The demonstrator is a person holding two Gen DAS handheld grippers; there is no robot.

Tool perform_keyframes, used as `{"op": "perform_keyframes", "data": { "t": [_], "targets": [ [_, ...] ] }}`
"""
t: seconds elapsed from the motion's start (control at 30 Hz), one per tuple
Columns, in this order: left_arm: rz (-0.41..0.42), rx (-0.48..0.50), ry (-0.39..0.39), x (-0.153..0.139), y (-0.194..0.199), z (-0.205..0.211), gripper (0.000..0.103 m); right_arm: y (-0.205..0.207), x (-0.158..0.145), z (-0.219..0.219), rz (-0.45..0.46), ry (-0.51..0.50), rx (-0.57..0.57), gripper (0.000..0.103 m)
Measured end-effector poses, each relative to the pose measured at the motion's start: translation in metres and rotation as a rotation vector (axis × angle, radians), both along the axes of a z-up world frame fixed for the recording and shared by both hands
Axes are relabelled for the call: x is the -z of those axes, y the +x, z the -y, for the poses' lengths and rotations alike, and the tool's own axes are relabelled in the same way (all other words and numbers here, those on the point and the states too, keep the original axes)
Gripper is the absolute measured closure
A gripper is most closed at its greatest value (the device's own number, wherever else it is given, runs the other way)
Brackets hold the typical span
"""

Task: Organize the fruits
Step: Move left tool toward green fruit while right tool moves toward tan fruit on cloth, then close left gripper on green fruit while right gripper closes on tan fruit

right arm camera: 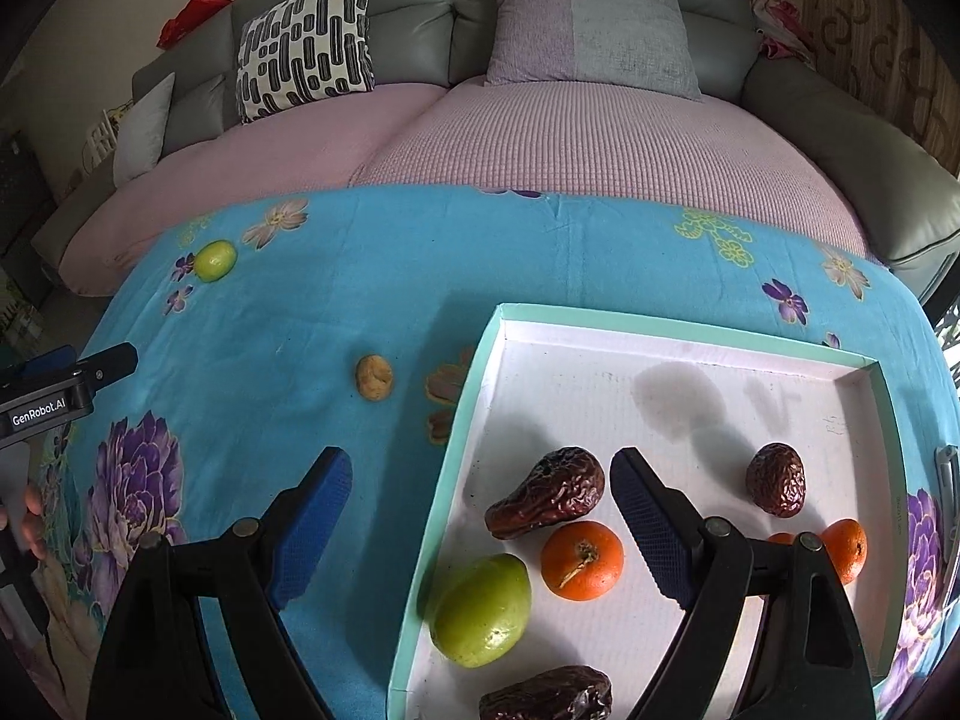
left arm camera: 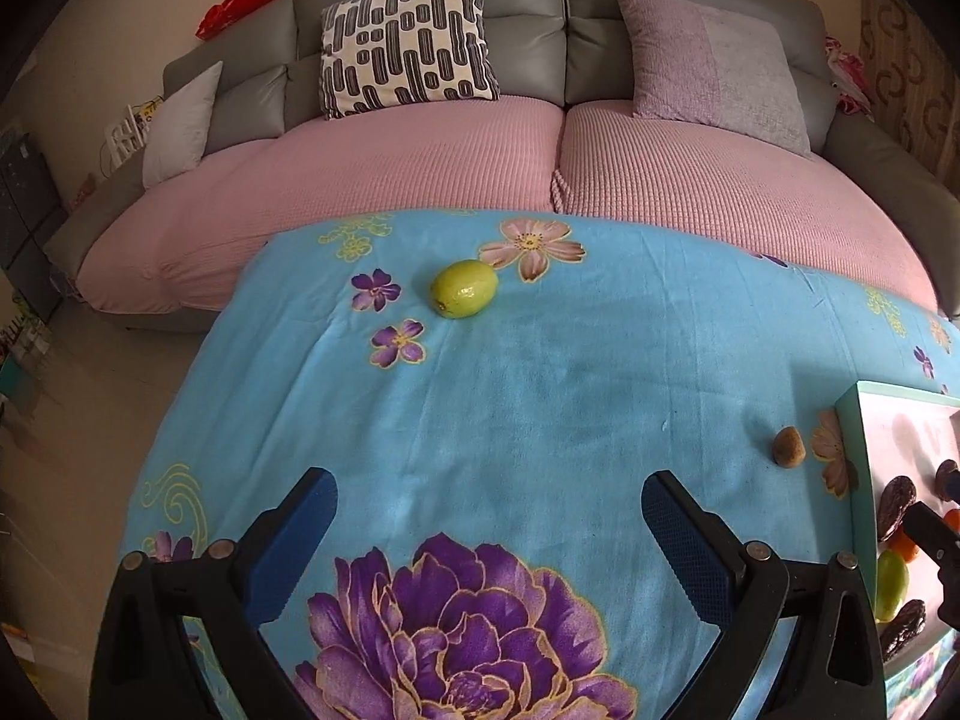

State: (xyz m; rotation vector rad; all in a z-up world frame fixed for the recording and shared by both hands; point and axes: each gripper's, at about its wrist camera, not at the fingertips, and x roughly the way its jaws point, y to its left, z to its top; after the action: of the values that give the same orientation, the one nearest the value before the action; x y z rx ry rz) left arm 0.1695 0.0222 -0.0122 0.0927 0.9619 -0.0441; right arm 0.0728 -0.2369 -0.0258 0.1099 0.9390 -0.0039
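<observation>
Nearest to me, my right gripper hangs with its jaws spread wide and nothing between them, straddling the near left wall of the tray. Inside the tray lie the fruits already gathered: a green fruit by the near left corner, a dried date at the near edge, an orange between my fingers, a long wrinkled date just beyond it, a rounder date and a second orange to the right.

My left gripper is likewise wide open and empty, held above the flowered blue cloth that covers the tabletop, with only the purple flower print beneath it.

Farther out, two fruits remain outside the tray. A small brown nut-like fruit rests on the cloth just left of the tray's left wall, apart from it. Well beyond, near the far left part of the cloth, lies a second green fruit, standing alone. Behind the tabletop runs a sofa with a pink cover.

Judged step: collection is mostly done, and two stragglers are left. The next move likely calls for my left gripper to reach forward to the far green fruit, centre its open jaws around it, close gently on the smooth round skin, and carry it right to a bare part of the tray; the small brown fruit suits my right gripper.
</observation>
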Motion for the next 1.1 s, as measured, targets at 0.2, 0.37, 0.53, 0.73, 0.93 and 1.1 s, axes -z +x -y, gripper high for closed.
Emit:
{"op": "perform_keyframes", "data": {
  "t": [0.2,0.37,0.53,0.73,0.93,1.1],
  "targets": [
    [-0.05,-0.032,-0.054,0.008,0.017,-0.029,0.0,0.024,-0.002,-0.035,0.001,-0.002,-0.084,0.014],
    [-0.059,-0.01,-0.031,0.005,0.032,-0.037,0.0,0.043,-0.009,-0.054,0.014,0.014,-0.132,0.014],
    [-0.047,0.051,0.004,-0.008,0.054,-0.036,0.0,0.057,-0.014,-0.062,0.015,-0.006,-0.145,0.014],
    [-0.019,0.114,0.06,-0.017,0.083,-0.03,0.0,0.071,-0.016,-0.06,-0.008,-0.021,-0.157,0.014],
    [-0.02,0.173,0.021,-0.029,0.113,-0.021,0.0,0.083,-0.019,-0.052,-0.028,-0.019,-0.151,0.014],
    [-0.062,0.165,0.017,-0.025,0.14,-0.018,0.0,0.095,-0.013,-0.048,-0.076,0.013,-0.165,0.014]
  ]
}}
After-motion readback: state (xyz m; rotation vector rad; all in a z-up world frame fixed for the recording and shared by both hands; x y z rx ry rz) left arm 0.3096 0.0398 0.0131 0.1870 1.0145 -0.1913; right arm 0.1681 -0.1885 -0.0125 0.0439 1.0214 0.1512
